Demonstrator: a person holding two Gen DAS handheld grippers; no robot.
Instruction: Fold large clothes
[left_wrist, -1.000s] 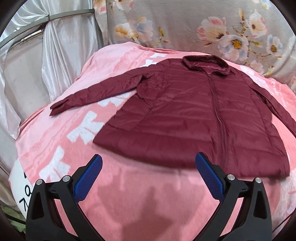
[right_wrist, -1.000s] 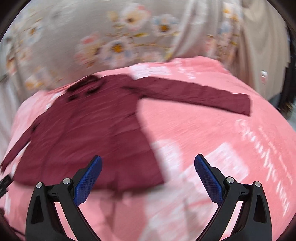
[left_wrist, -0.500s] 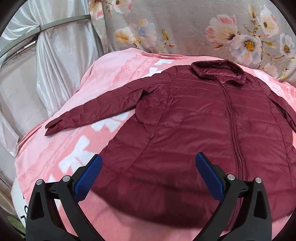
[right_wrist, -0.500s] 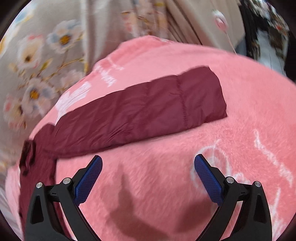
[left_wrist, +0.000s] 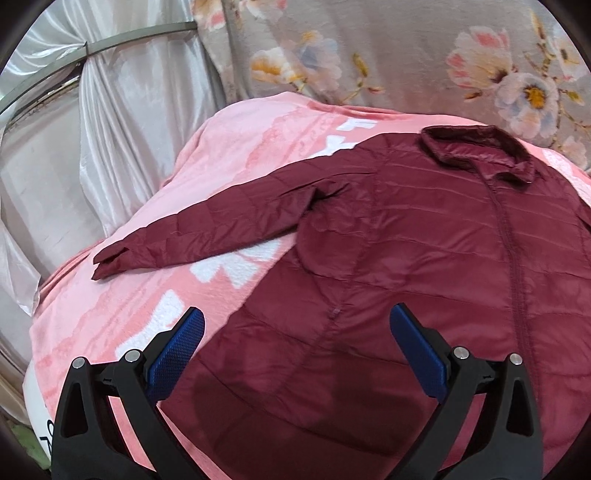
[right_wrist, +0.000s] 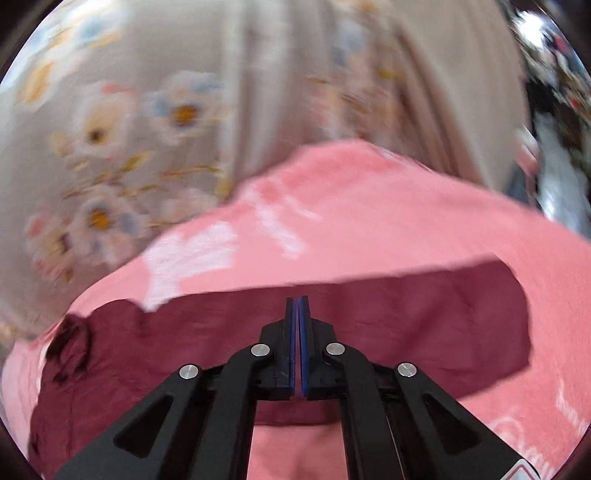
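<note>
We are looking at a dark red jacket (left_wrist: 424, 258) that is lying flat on a pink blanket (left_wrist: 229, 166). The jacket is lying front side up, with its zipper closed and its collar (left_wrist: 480, 147) at the far end, near the flowery curtain (left_wrist: 388, 55). One sleeve (left_wrist: 207, 236) is sticking out from the jacket to the left, across the white marks on the blanket. A shiny white curtain (left_wrist: 122, 110) is hanging past the blanket's left edge.

Our left gripper (left_wrist: 295, 343) is hanging over the near part of the jacket. Its jaws are standing wide apart, and nothing is between them. The blue pads (left_wrist: 177, 347) are not touching the jacket.

In the right wrist view, our right gripper (right_wrist: 297, 325) is pointing over the jacket's other sleeve (right_wrist: 424, 325), which is lying across the blanket (right_wrist: 369, 221). Its jaws have just been closing, and now the two blue pads are pressing flat together. We are seeing no cloth between them. This picture is blurry, so we cannot tell if the tips are touching the sleeve. The jacket's collar (right_wrist: 70, 343) is showing as a dark lump to the left of the sleeve.
</note>
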